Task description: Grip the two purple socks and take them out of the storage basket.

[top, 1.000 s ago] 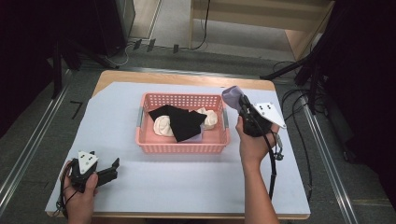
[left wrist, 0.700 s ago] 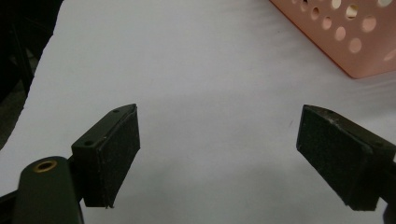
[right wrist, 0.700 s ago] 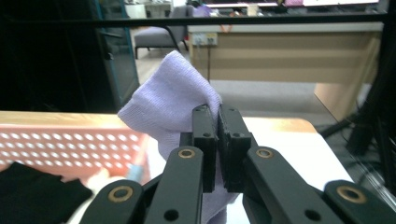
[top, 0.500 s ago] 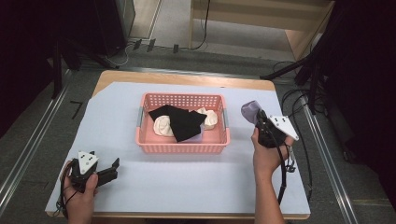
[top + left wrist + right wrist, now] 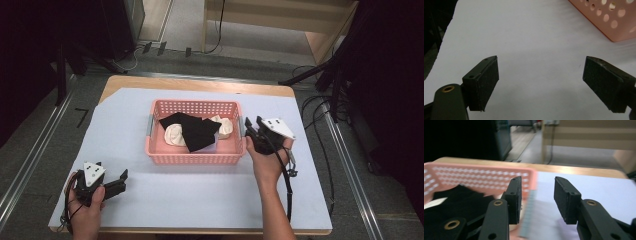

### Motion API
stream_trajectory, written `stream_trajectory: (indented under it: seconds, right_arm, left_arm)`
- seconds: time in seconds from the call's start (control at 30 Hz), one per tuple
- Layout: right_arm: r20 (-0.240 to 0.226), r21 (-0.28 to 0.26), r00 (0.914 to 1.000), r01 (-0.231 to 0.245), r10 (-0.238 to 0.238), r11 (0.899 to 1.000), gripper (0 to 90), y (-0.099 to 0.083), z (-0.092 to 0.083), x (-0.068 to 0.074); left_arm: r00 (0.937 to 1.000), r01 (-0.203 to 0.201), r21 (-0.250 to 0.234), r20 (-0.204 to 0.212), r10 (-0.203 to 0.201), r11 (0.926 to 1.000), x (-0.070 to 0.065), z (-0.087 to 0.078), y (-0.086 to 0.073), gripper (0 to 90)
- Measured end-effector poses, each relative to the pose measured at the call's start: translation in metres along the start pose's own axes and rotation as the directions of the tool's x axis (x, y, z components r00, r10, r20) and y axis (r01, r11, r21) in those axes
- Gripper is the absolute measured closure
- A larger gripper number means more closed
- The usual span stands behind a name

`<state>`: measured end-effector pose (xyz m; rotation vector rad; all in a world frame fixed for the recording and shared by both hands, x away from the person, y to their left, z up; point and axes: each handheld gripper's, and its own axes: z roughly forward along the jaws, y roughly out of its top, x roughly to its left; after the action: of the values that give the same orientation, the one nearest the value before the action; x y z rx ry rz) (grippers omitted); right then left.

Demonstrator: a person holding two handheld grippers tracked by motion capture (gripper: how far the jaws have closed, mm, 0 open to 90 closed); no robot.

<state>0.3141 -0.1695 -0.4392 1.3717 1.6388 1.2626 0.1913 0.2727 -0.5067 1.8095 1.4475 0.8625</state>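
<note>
At the basket's (image 5: 195, 159) right wall, toward the worktop's right edge, the right hand-held gripper (image 5: 252, 123), jaws just opening to half-spread, frees a blurred lavender cloth (image 5: 531, 217), best dropped squarely over the basket, while the left hand-held gripper (image 5: 121, 180) rests wide open and empty.

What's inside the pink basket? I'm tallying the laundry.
The pink basket holds a black cloth lying over cream pieces, plus a pale lilac piece; whatever lies beneath the black cloth is hidden.

We count one pink basket (image 5: 192, 157) and two grippers. Inside it we count one black cloth (image 5: 192, 130) and two cream-coloured cloths.
</note>
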Motion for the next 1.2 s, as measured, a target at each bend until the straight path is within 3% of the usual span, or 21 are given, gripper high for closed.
stream_trajectory:
  seconds: [0.07, 0.2, 0.3, 0.33, 0.37, 0.5, 0.73, 0.8, 0.83, 0.87, 0.9, 0.93, 1.0, 1.03, 1.1, 1.13, 1.17, 1.2]
  right_arm:
    - [-0.046, 0.038, 0.9985, 0.031, -0.029, 0.999, 59.8, 0.000, 0.007, 0.019]
    - [-0.090, 0.085, 0.9943, 0.065, -0.057, 0.994, 60.4, -0.003, 0.016, 0.036]
    - [-0.144, 0.161, 0.9866, 0.099, -0.076, 0.982, 62.3, -0.009, 0.028, 0.053]
    - [-0.144, 0.161, 0.9866, 0.099, -0.076, 0.982, 62.3, -0.009, 0.028, 0.053]
    - [-0.161, 0.198, 0.9835, 0.115, -0.083, 0.973, 62.6, -0.012, 0.033, 0.058]
    - [-0.205, 0.276, 0.9781, 0.095, -0.038, 0.957, 62.9, -0.017, 0.040, 0.067]
    - [-0.267, 0.311, 0.9633, 0.059, 0.028, 0.948, 55.3, -0.016, 0.039, 0.079]
    - [-0.274, 0.343, 0.9614, 0.070, 0.029, 0.937, 57.3, -0.016, 0.042, 0.084]
    - [-0.272, 0.411, 0.9620, 0.093, 0.024, 0.907, 69.7, -0.017, 0.046, 0.089]
    - [-0.272, 0.411, 0.9620, 0.093, 0.024, 0.907, 69.7, -0.017, 0.046, 0.089]
    - [-0.278, 0.434, 0.9600, 0.094, 0.034, 0.896, 84.5, -0.015, 0.047, 0.092]
    - [-0.268, 0.450, 0.9612, 0.067, 0.064, 0.890, 87.1, -0.013, 0.047, 0.094]
    - [-0.272, 0.455, 0.9589, 0.054, 0.081, 0.889, 88.0, -0.011, 0.047, 0.096]
    - [-0.279, 0.427, 0.9577, 0.058, 0.071, 0.903, 88.7, -0.007, 0.048, 0.103]
    - [-0.293, 0.391, 0.9542, 0.060, 0.062, 0.919, 88.9, 0.000, 0.049, 0.112]
    - [-0.293, 0.391, 0.9542, 0.060, 0.062, 0.919, 88.9, 0.000, 0.049, 0.112]
    - [-0.305, 0.335, 0.9512, 0.060, 0.048, 0.940, 89.0, 0.007, 0.049, 0.123]
    - [-0.315, 0.304, 0.9483, 0.061, 0.039, 0.951, 89.0, 0.011, 0.049, 0.128]
  left_arm:
    - [1.0000, 0.001, 0.000, 0.001, -0.001, 1.0000, 0.000, 0.000, 0.000, 14.5]
    - [1.0000, 0.002, -0.002, 0.001, -0.002, 1.0000, 0.000, 0.000, 0.000, 14.5]
    - [1.0000, 0.003, 0.000, 0.002, -0.003, 1.0000, 0.000, 0.000, 0.000, 14.5]
    - [1.0000, 0.003, 0.000, 0.002, -0.003, 1.0000, 0.000, 0.000, 0.000, 14.5]
    - [1.0000, 0.004, 0.002, 0.004, -0.004, 1.0000, 0.000, 0.000, 0.000, 14.5]
    - [1.0000, 0.005, 0.001, 0.003, -0.005, 1.0000, 0.000, 0.000, 0.000, 14.5]
    - [1.0000, 0.002, 0.001, 0.000, -0.002, 1.0000, 0.000, 0.000, 0.000, 14.5]
    - [1.0000, -0.001, 0.000, 0.000, 0.001, 1.0000, 0.000, 0.000, 0.000, 14.5]
    - [1.0000, 0.001, 0.000, 0.000, -0.001, 1.0000, 0.000, 0.000, 0.000, 14.5]
    - [1.0000, 0.001, 0.000, 0.000, -0.001, 1.0000, 0.000, 0.000, 0.000, 14.5]
    - [1.0000, 0.001, 0.000, 0.000, -0.001, 1.0000, 0.000, 0.000, 0.000, 14.5]
    - [1.0000, 0.002, 0.000, -0.001, -0.002, 1.0000, 0.000, 0.000, 0.000, 14.5]
    - [1.0000, 0.002, 0.000, 0.000, -0.002, 1.0000, 0.000, 0.000, 0.000, 14.5]
    - [1.0000, 0.002, 0.000, -0.002, -0.002, 1.0000, 0.000, 0.000, 0.000, 14.5]
    - [1.0000, 0.002, 0.000, -0.001, -0.002, 1.0000, 0.000, 0.000, 0.000, 14.5]
    - [1.0000, 0.002, 0.000, -0.001, -0.002, 1.0000, 0.000, 0.000, 0.000, 14.5]
    - [1.0000, 0.002, 0.001, 0.000, -0.002, 1.0000, 0.000, 0.000, 0.000, 14.5]
    - [1.0000, 0.002, 0.002, 0.002, -0.002, 1.0000, 0.000, 0.000, 0.000, 14.5]
